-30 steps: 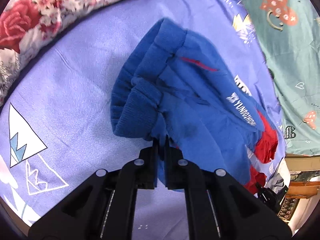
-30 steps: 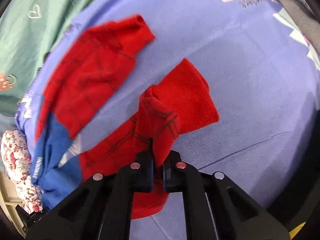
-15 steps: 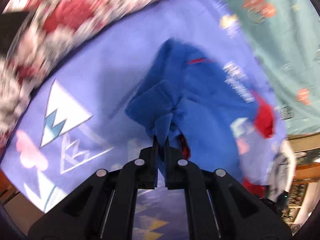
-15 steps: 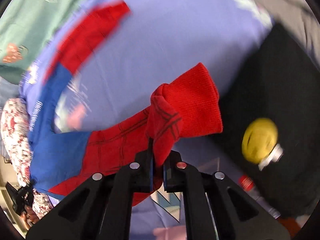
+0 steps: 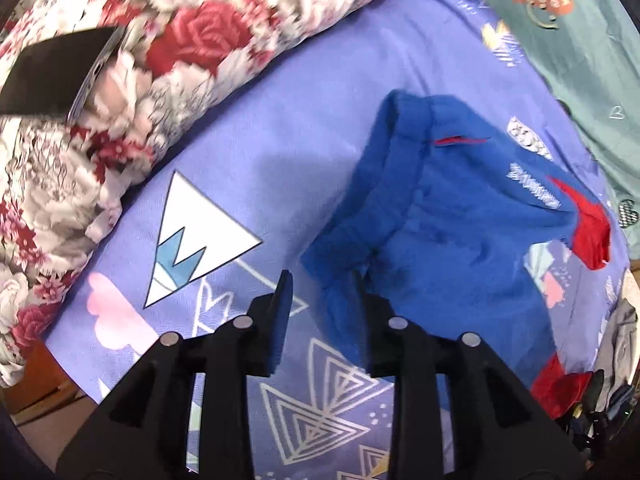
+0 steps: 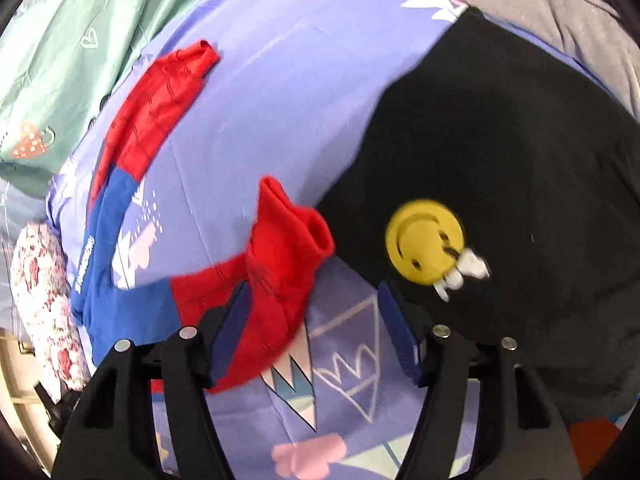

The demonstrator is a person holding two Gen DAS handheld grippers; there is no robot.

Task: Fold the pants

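Pants (image 5: 460, 216) lying spread on bed sheet (image 5: 304, 120), waist end blue, legs red. Left tongs (image 5: 320, 292) opening, releasing waistband. Right tongs (image 6: 312, 300) opening, releasing red cuff (image 6: 292, 232). Letting cloth settle flat before lifting away.

I count 1 pair of pants (image 5: 460, 216), blue top w/ 2 red legs, lying just ahead of my 2 grippers: left gripper (image 5: 320, 304) and right gripper (image 6: 314, 312). 1 purple sheet (image 5: 320, 92) under both. 1 floral quilt (image 5: 120, 80) far left of my left gripper, 1 black slab on it. 1 green cloth (image 6: 80, 40), 1 black garment (image 6: 500, 140) w/ 1 yellow smiley (image 6: 424, 240) right of my right gripper, 1 grey cloth (image 6: 540, 0) beyond.
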